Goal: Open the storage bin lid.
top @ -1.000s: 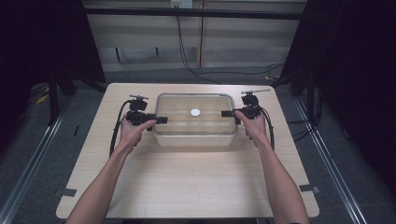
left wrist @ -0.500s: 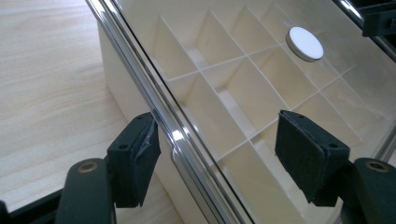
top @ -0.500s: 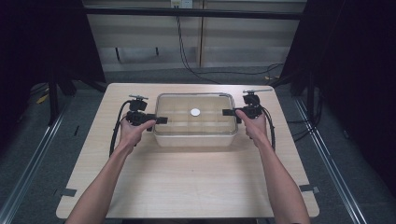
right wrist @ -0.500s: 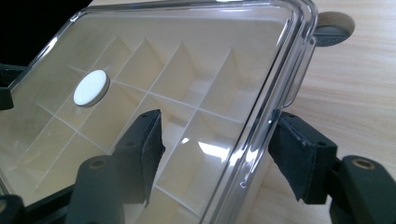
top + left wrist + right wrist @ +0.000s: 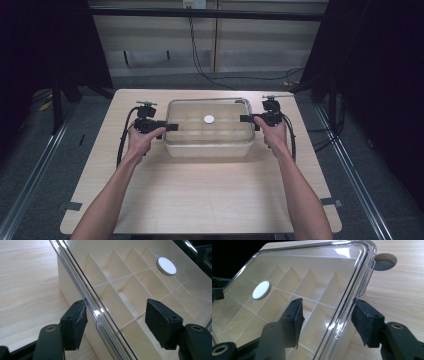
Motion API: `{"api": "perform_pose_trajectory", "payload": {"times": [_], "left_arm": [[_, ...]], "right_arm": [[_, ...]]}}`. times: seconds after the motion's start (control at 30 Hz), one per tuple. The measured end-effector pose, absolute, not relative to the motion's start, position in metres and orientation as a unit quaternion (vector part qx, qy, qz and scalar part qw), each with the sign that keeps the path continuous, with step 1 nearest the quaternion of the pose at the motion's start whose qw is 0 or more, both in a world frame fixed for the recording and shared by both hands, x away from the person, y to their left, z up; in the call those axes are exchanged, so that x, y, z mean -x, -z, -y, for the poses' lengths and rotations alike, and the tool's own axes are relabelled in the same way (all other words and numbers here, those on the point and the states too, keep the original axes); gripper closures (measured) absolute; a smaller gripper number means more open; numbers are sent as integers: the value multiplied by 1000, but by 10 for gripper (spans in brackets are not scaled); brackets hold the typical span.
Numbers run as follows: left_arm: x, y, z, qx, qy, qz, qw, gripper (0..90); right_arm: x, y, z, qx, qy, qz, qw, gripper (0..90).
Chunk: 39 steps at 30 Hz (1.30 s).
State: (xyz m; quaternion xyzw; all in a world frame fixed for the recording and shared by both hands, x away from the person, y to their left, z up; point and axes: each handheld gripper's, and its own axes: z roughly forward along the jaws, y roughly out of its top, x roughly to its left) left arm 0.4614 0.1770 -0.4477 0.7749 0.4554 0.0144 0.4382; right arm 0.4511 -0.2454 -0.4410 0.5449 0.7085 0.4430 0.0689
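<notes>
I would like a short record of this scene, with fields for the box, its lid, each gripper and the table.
box: cream box with inner dividers, at the middle of the table
lid: clear lid on top, white round disc at its centre
left gripper: left gripper open, jaws on either side of the lid's edge
right gripper: right gripper open, jaws on either side of the lid's opposite edge
table: light wooden table, round hole near the box

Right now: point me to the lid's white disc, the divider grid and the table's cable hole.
white disc (image 5: 209,119), high view, its centre.
divider grid (image 5: 135,275), left gripper view, a wall crossing.
cable hole (image 5: 385,262), right gripper view, its dark opening.
</notes>
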Motion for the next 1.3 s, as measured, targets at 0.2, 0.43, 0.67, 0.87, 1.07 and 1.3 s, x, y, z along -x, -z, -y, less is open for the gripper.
{"api": "perform_pose_trajectory", "payload": {"times": [0.2,0.43,0.67,0.87,1.07,1.3], "left_arm": [[-464,450,-178,-769,-3,-459,446,326],[-463,447,-178,-773,-14,-456,441,349],[-462,439,-175,-778,-30,-447,440,379],[-461,436,-180,-774,-30,-445,450,438],[-459,432,-184,-767,-25,-442,464,475],[-458,425,-188,-764,-30,-436,475,530]], "right_arm": [[-451,440,247,-548,-451,-702,63,468],[-451,439,247,-545,-450,-704,65,471],[-452,439,246,-542,-447,-709,68,469],[-451,438,246,-540,-450,-709,63,480],[-449,435,247,-537,-462,-703,57,518],[-446,430,250,-528,-475,-702,52,571]]}}
